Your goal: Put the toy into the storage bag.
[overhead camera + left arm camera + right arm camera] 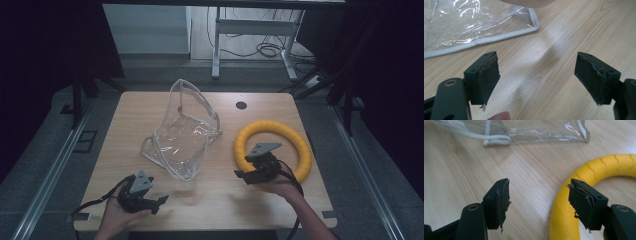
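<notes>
Sitting on the wooden counter (150, 107): a clear plastic pouch (182, 132) at centre, apparently empty, with a yellow ring (302, 150) to its right, nothing bagged or gripped yet. Right gripper (250, 176) hovers at the ring's near-left edge, jaws apart and empty. Left gripper (157, 202) near-left of pouch, jaws likewise spread.

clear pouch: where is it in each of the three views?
High view: clear pouch at table centre, left of the yellow ring.
Left gripper view: upper left, its white-trimmed corner near top centre.
Right gripper view: along the top edge.
Shared landmark: the wooden table, with the pouch's white trim.
</notes>
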`<state>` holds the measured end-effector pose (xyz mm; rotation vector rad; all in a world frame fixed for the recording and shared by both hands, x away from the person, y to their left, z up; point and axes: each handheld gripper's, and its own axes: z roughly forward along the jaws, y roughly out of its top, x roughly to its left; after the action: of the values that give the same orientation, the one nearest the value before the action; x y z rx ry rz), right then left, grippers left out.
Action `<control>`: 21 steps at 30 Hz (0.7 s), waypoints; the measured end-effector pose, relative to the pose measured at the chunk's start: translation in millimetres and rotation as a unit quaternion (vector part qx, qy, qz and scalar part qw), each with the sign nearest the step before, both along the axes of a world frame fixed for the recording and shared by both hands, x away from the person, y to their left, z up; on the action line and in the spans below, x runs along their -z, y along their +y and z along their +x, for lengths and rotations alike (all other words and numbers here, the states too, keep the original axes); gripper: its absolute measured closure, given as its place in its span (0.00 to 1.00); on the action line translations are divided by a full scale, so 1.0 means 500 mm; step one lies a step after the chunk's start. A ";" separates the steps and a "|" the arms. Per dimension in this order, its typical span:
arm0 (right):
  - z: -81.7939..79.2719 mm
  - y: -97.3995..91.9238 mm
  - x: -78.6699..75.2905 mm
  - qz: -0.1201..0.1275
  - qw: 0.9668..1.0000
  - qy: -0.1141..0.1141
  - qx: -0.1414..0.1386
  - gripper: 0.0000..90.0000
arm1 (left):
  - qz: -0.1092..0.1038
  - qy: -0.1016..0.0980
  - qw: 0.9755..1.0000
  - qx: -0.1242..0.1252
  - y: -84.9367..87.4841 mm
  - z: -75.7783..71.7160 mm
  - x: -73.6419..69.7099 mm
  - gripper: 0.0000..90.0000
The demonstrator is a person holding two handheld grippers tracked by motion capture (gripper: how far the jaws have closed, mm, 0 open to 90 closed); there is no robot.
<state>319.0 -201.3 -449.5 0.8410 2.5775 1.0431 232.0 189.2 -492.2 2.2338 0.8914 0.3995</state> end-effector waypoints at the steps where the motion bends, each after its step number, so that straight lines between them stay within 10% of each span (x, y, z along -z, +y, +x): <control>1: 0.004 -0.005 0.001 -0.007 1.000 0.006 0.003 0.37 | 0.001 0.001 1.000 0.001 -0.001 0.001 0.001 0.22; 21: 0.041 -0.033 0.005 -0.104 0.993 0.057 0.006 0.34 | -0.001 0.002 1.000 0.002 0.000 0.001 -0.001 0.22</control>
<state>339.4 -217.6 -452.0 0.8827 2.7122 0.7252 232.4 189.3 -491.9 2.2349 0.8880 0.3920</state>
